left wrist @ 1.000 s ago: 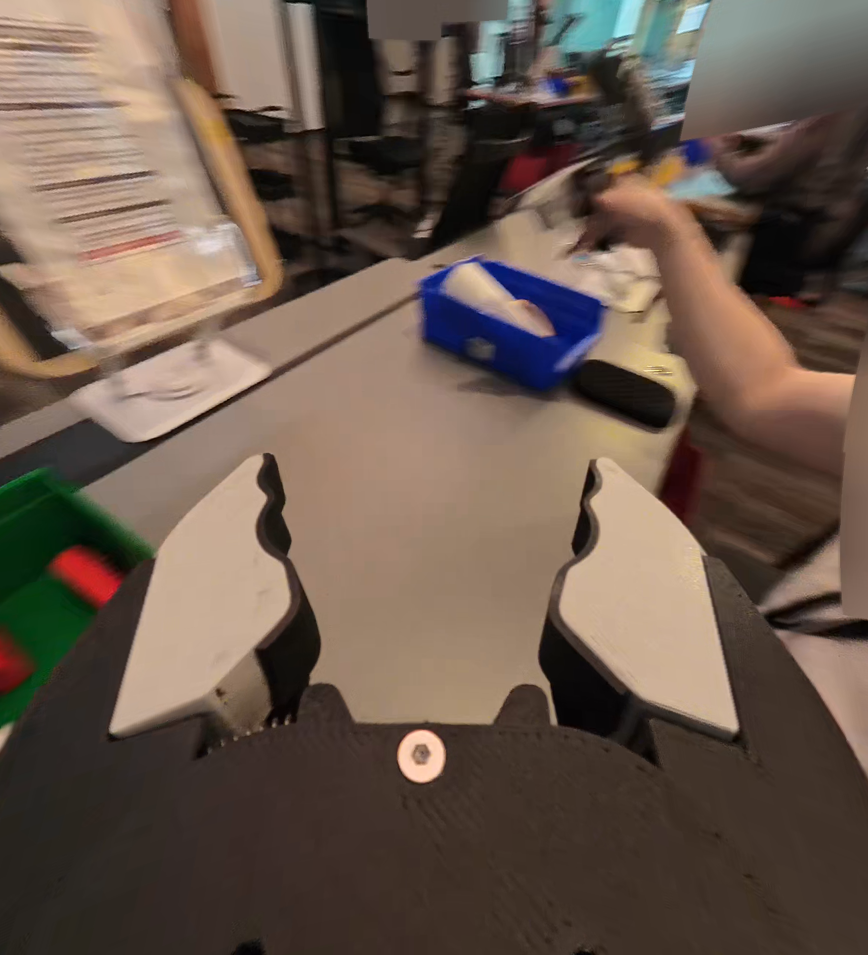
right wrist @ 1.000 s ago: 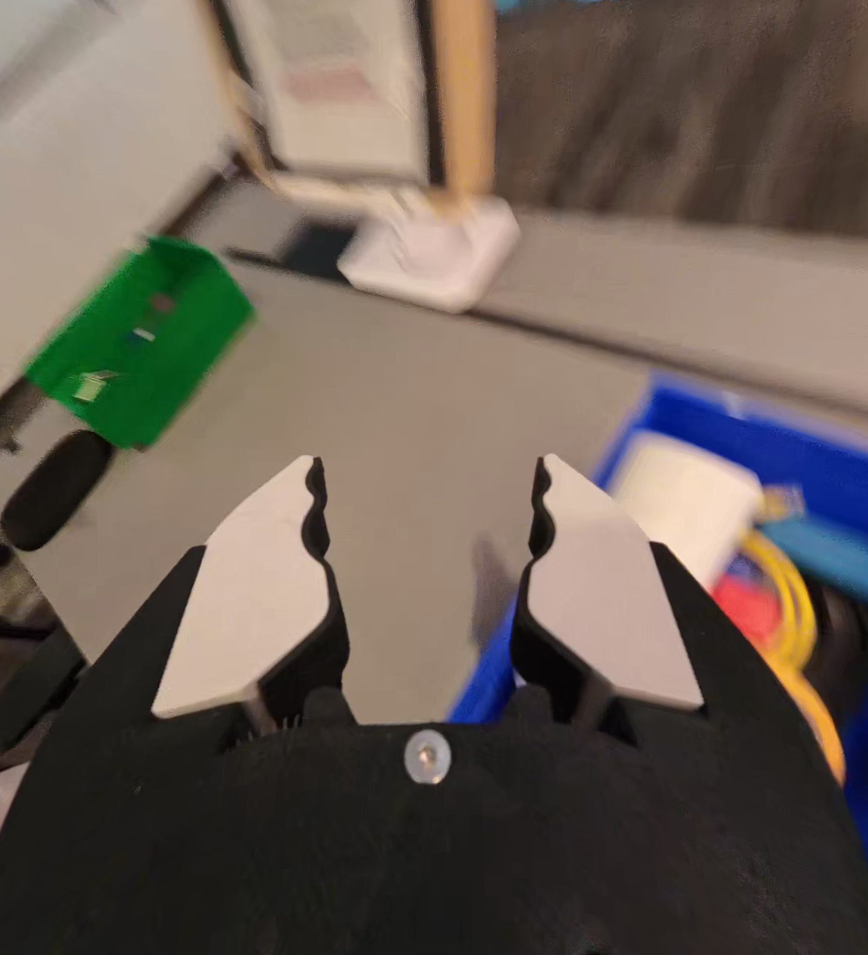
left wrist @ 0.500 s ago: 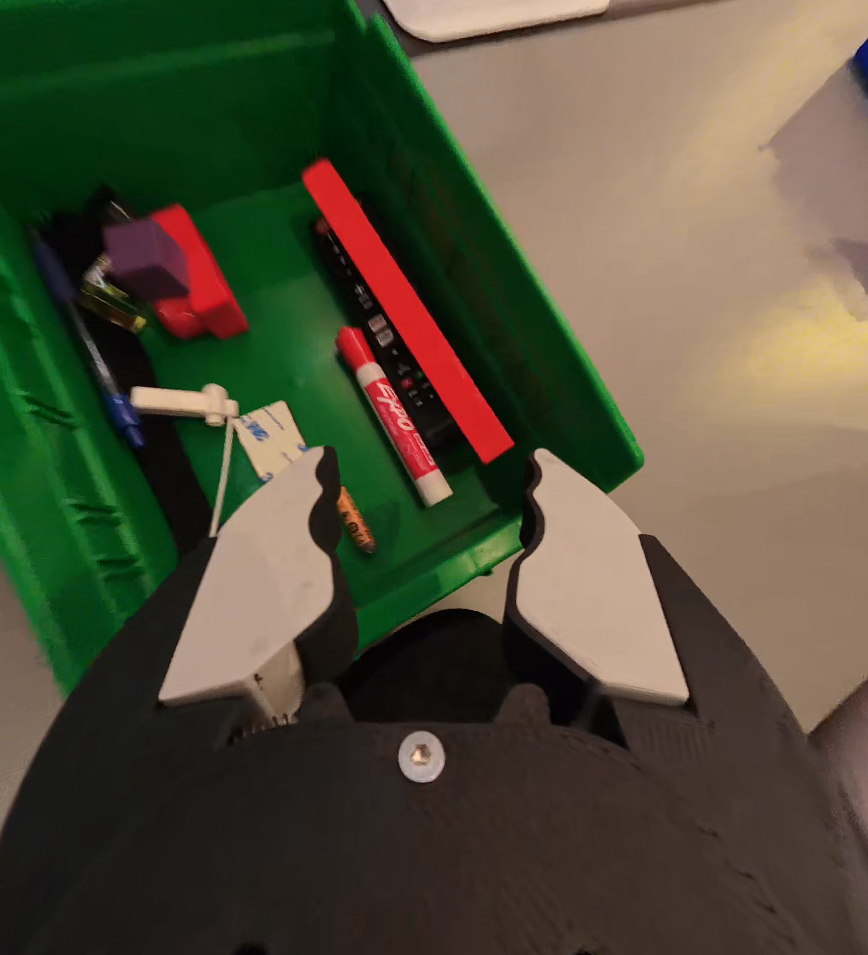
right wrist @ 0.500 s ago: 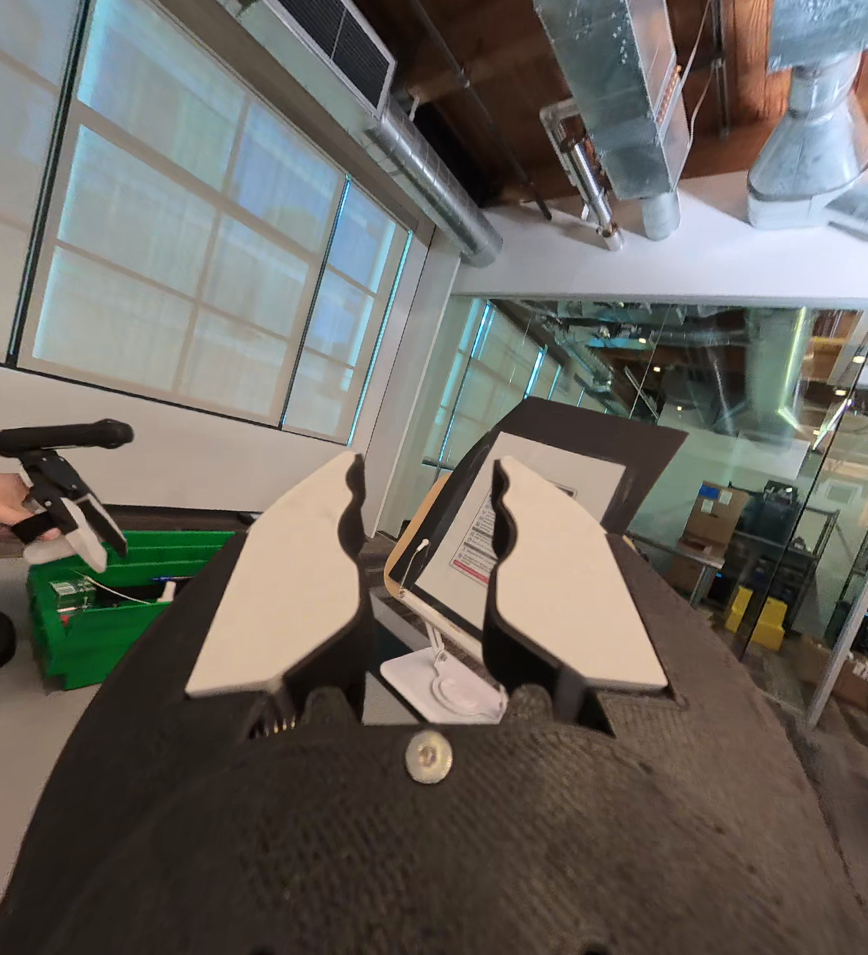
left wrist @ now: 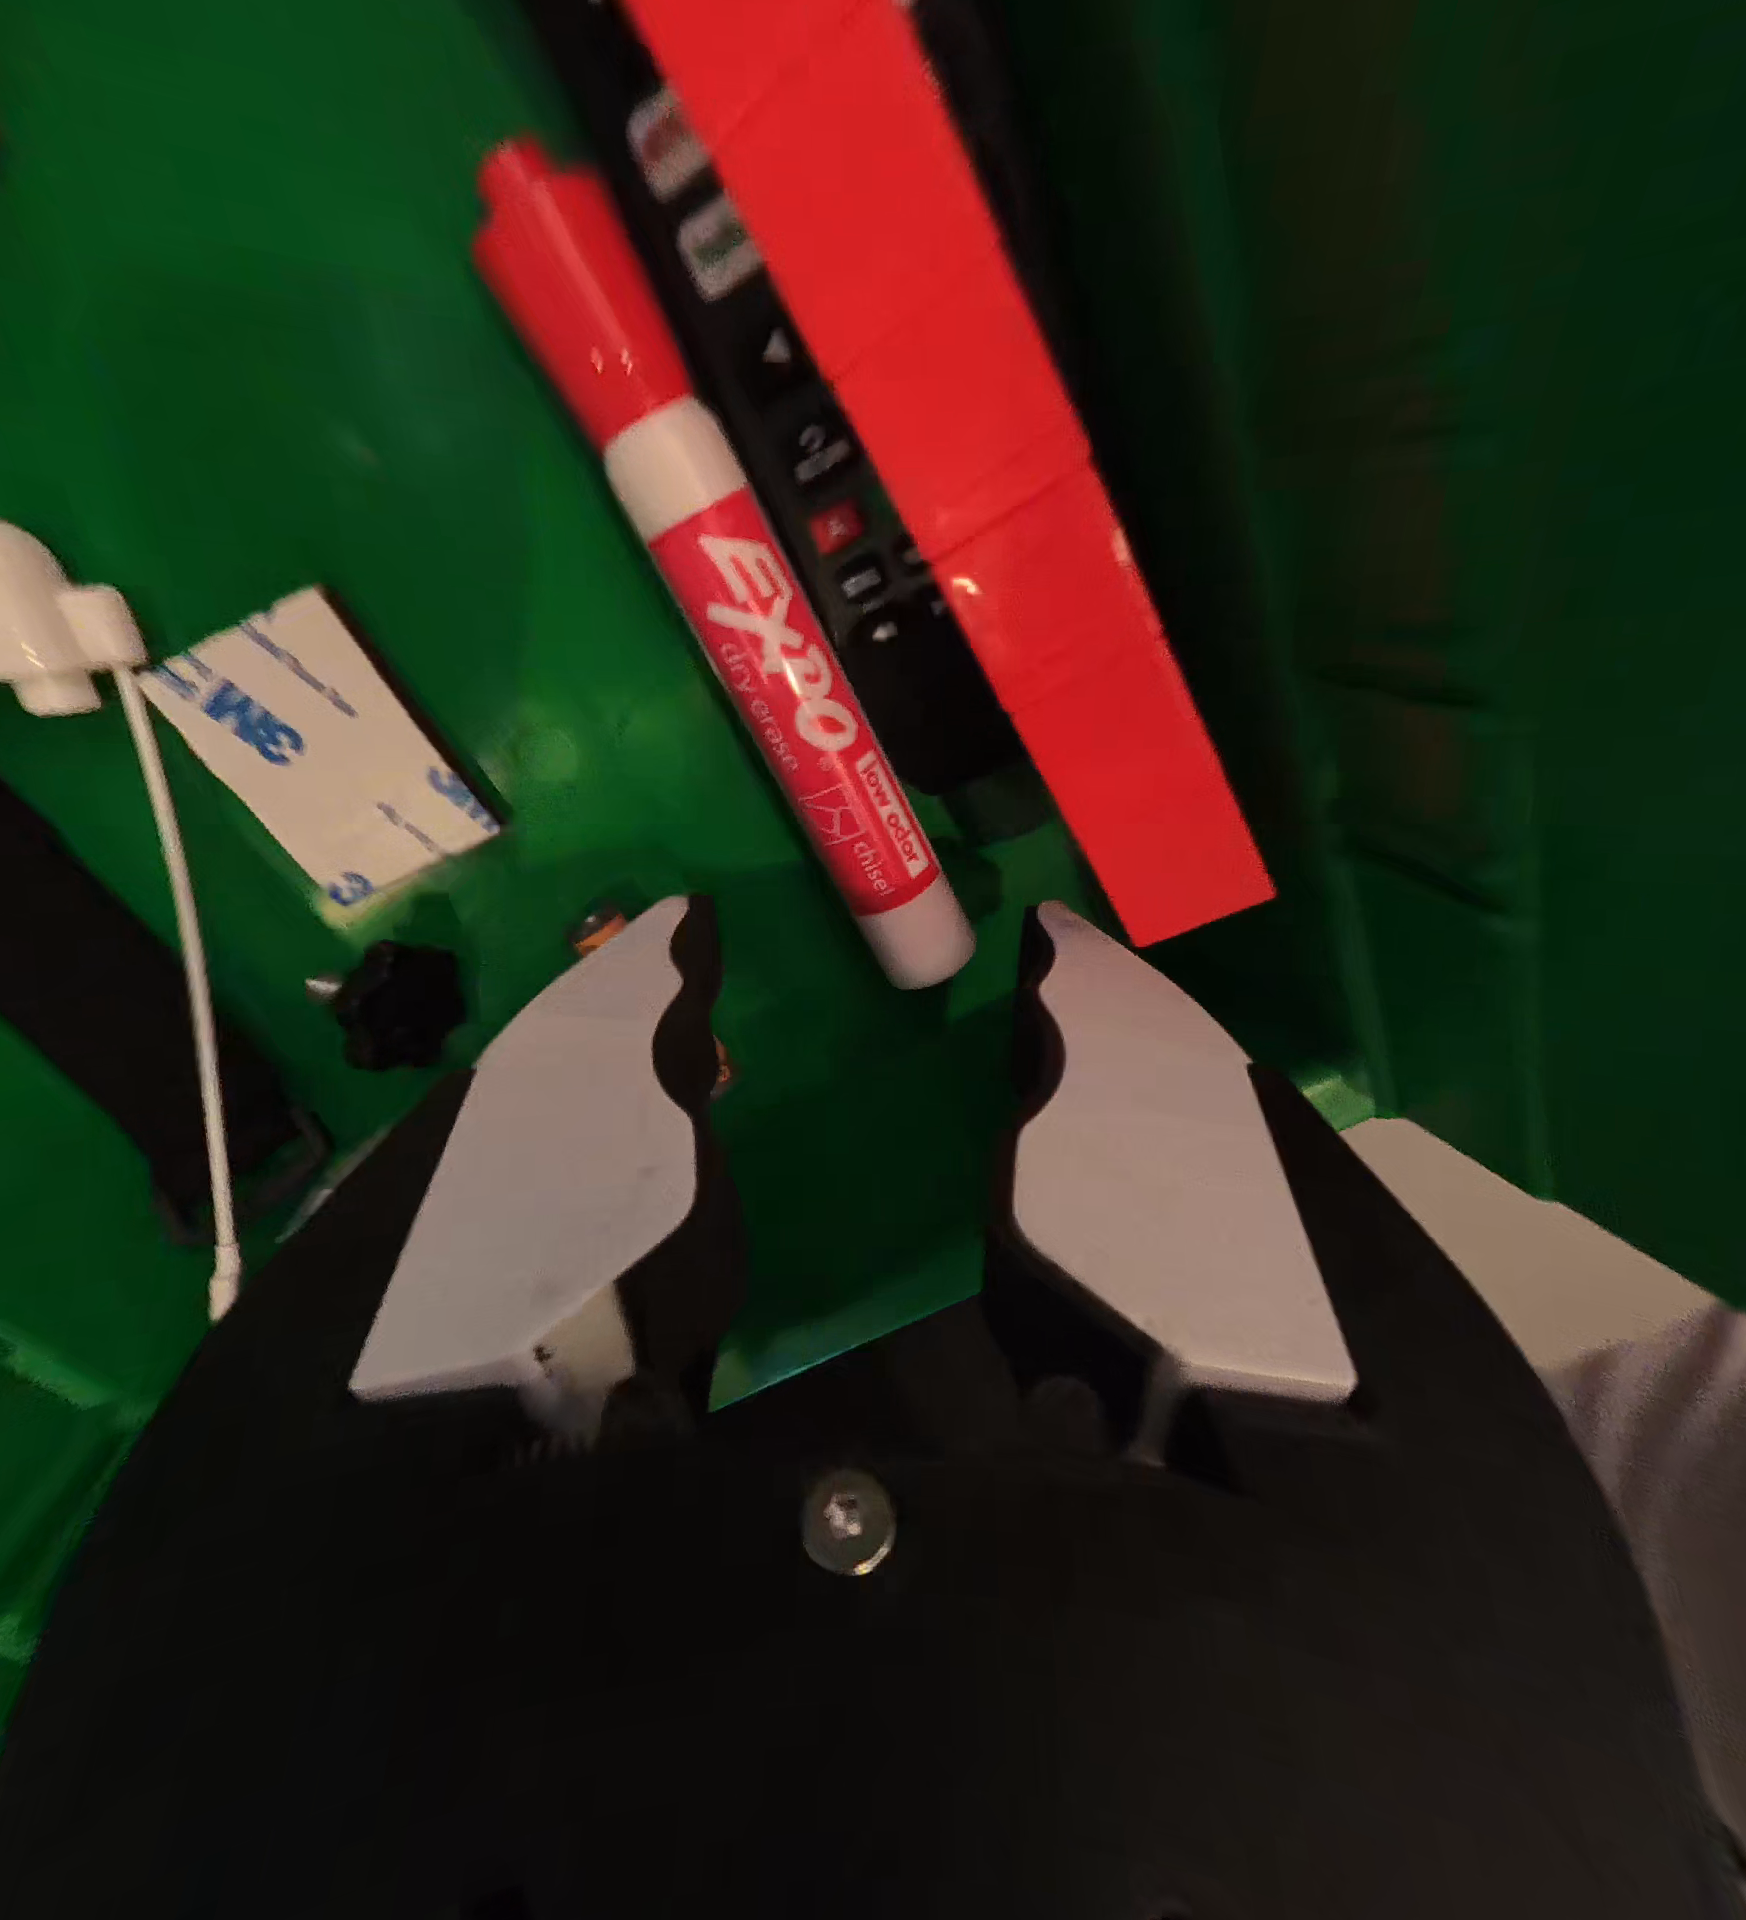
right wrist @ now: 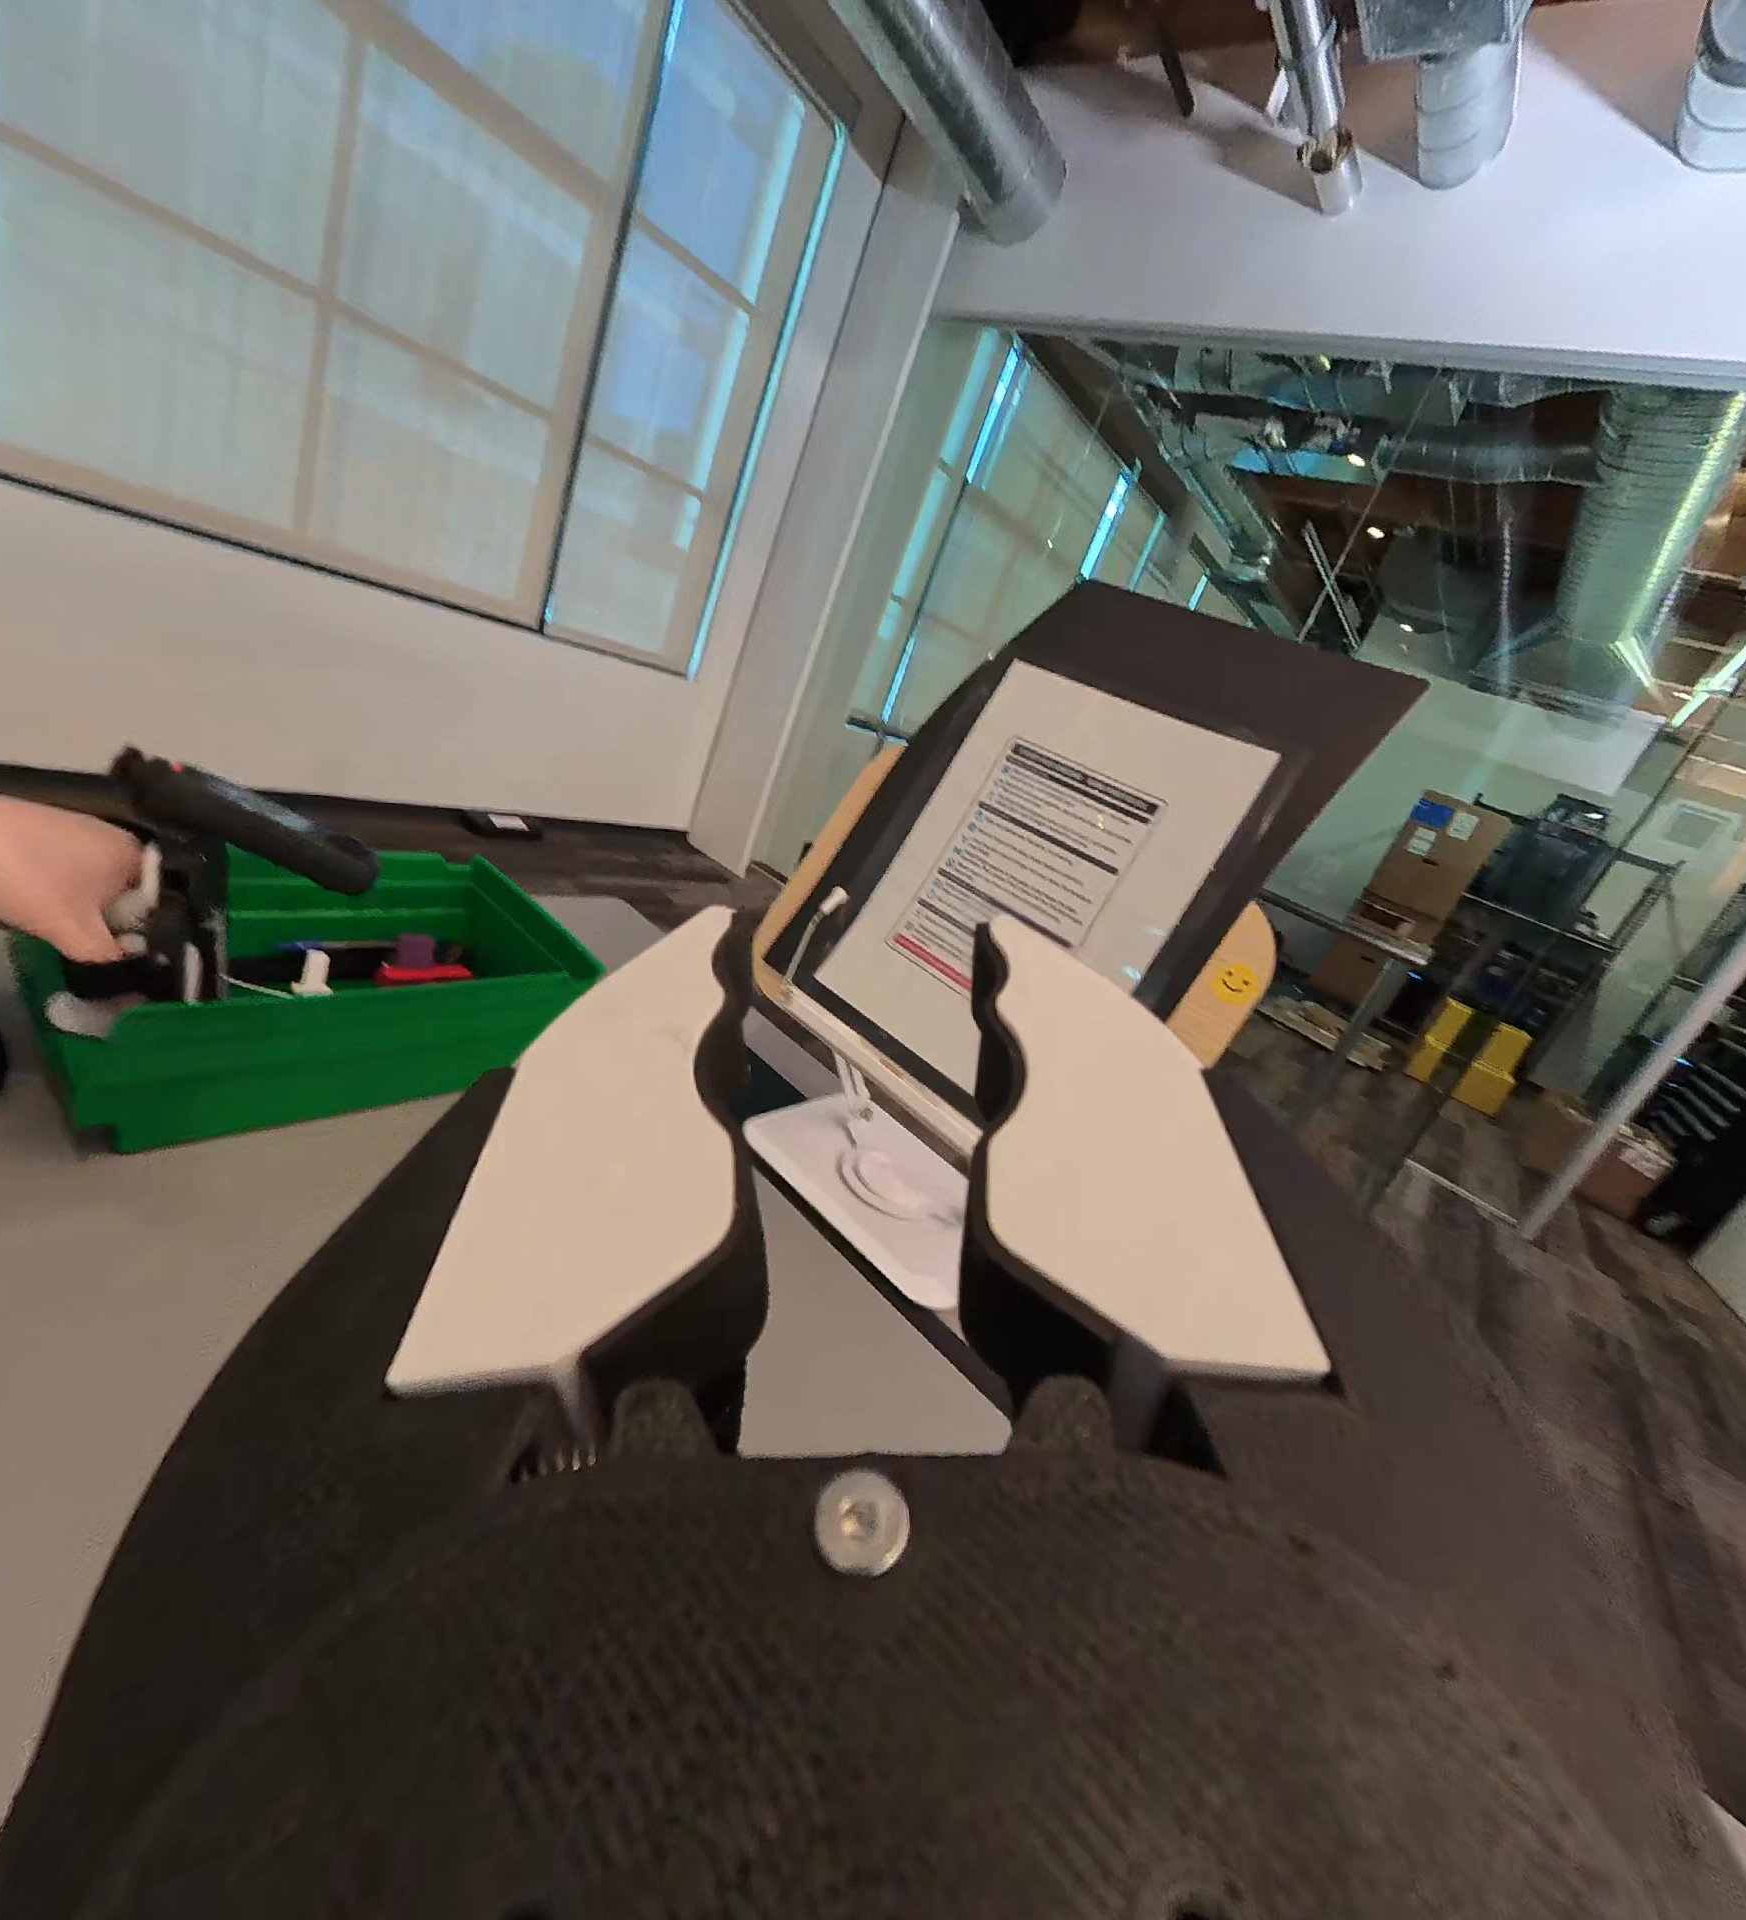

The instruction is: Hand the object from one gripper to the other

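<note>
The red marker point(left wrist: 744, 582) lies in the green bin point(left wrist: 1575, 520), just in front of the left gripper point(left wrist: 864, 920), whose tongs are spread and hold nothing. It should slide over the marker's white end and squeeze. A red bar point(left wrist: 962, 447) and the bin wall crowd that side. The right gripper point(right wrist: 853, 951), also spread and empty, waits well apart over the table point(right wrist: 121, 1299).

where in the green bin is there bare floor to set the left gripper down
Bare green bin floor lies left of the red marker, above the white sticker sheet. The right side is crowded: marker, black remote, red bar side by side.
</note>
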`<state>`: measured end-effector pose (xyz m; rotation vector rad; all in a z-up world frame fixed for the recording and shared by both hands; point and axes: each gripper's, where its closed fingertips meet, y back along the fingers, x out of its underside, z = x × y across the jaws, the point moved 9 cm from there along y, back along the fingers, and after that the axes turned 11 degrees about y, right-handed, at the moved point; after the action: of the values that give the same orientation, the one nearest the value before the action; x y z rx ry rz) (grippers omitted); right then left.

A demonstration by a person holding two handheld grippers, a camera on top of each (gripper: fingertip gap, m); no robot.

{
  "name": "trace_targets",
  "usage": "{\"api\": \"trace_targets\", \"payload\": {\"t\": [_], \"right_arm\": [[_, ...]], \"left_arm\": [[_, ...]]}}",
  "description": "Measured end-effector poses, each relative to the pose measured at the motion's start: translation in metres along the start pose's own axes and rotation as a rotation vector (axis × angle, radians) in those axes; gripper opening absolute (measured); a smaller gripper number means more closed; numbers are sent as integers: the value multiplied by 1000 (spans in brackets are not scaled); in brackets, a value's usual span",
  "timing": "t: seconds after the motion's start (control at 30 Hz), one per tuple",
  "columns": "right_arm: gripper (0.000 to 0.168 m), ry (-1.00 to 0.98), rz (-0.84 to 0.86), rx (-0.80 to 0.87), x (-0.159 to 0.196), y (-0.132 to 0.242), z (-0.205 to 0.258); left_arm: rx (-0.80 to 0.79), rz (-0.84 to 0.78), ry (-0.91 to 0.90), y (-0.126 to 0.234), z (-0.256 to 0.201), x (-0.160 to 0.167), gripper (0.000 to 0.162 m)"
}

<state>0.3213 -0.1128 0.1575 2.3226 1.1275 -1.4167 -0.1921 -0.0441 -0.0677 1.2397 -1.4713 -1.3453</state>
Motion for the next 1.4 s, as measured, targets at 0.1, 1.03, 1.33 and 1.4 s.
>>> {"api": "trace_targets", "payload": {"t": [0.1,1.03,1.33,1.4], "right_arm": [[41,80,91,-4,6,-7,6],[40,145,177,-240,34,-69,65],[40,-774,0,-742,58,-126,135],[41,-858,2,-749,66,-132,145]], "left_arm": [[12,53,83,-4,8,-8,43],[473,-617,-12,113,0,45,19],[951,-704,-352,112,-129,18,18],[996,-706,-406,110,-153,6,18]]}}
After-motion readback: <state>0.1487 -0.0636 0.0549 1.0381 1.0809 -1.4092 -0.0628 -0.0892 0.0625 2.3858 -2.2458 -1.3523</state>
